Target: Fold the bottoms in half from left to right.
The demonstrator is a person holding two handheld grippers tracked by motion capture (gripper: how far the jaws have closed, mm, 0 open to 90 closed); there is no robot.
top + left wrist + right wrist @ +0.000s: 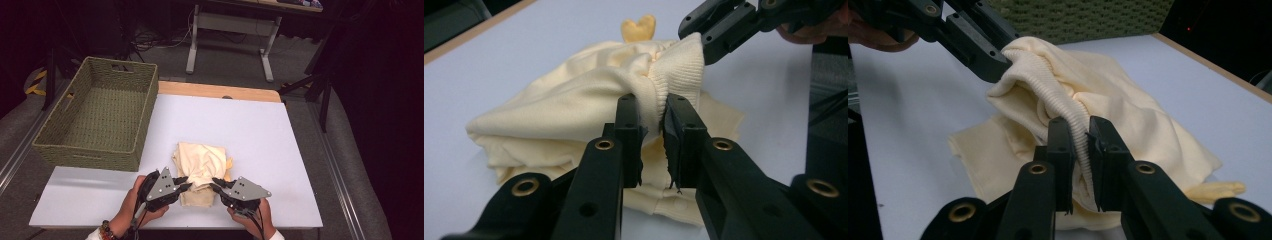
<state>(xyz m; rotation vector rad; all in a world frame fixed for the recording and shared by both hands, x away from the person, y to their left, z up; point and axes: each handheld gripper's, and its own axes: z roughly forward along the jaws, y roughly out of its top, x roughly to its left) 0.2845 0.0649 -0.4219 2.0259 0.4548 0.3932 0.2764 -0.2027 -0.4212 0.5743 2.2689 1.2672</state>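
My white table [260, 135] carries 1 green woven basket [100, 117] at its far left corner and 1 cream knit garment [202, 165] near its front edge, well apart from that basket. My left gripper [184, 184] and right gripper [216, 184], 2 in all, each clench the garment's ribbed hem [674, 75], lifting it off the table. My left gripper view reveals a yellow heart-shaped piece [639, 27] behind the garment; the basket's weave appears in my right gripper view.

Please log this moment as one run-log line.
left gripper: shut on cream knit garment ribbed hem | right gripper: shut on same hem | woven green basket: empty, far left
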